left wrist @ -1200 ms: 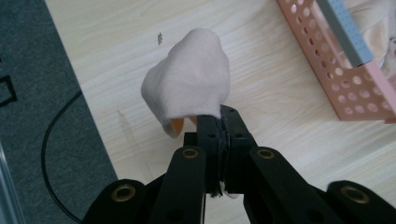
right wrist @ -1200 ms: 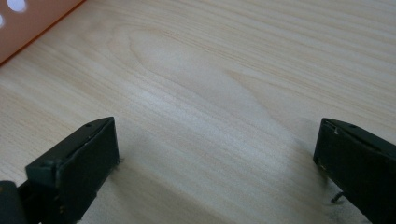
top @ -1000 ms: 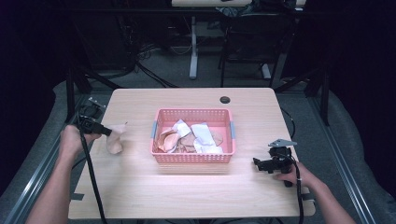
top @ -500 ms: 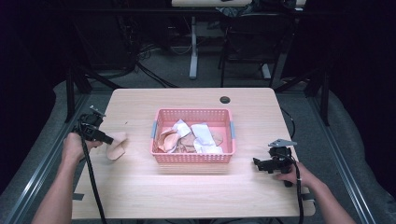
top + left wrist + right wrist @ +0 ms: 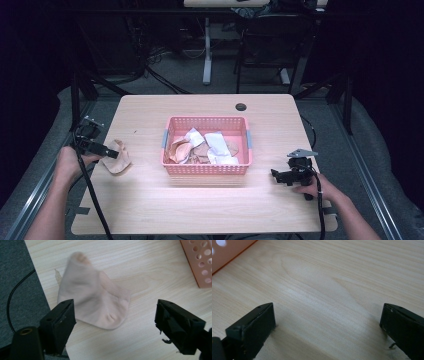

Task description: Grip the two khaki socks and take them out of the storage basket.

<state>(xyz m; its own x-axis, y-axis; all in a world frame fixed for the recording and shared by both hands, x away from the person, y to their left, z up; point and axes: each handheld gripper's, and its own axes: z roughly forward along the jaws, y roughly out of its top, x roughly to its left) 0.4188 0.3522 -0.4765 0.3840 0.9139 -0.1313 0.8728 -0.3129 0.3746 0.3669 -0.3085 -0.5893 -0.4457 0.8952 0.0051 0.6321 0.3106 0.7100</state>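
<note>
Dark floor and cables surround a pale wooden table [image 5: 200, 210] in the high view. A pink basket [image 5: 207, 170] sits at its middle, holding a heap of beige and white cloth pieces [image 5: 202, 147]. The left gripper [image 5: 111, 154] is at the table's left edge, its tips touching a beige sock [image 5: 119, 160] that lies flat there, well apart from the basket. The right gripper [image 5: 276, 175] rests low on the table to the basket's right, near its front corner, with a grey plate on top.

From the left gripper view, the jaws stand wide apart above the sock [image 5: 96, 303], clamping nothing (its toe end is blurred). The sock lies on the wood close to the table's edge, and a corner of the basket [image 5: 200, 262] shows at upper right.

From the right gripper view, the jaws are spread wide over bare wood, with the basket [image 5: 229, 252] wall at upper left.
</note>
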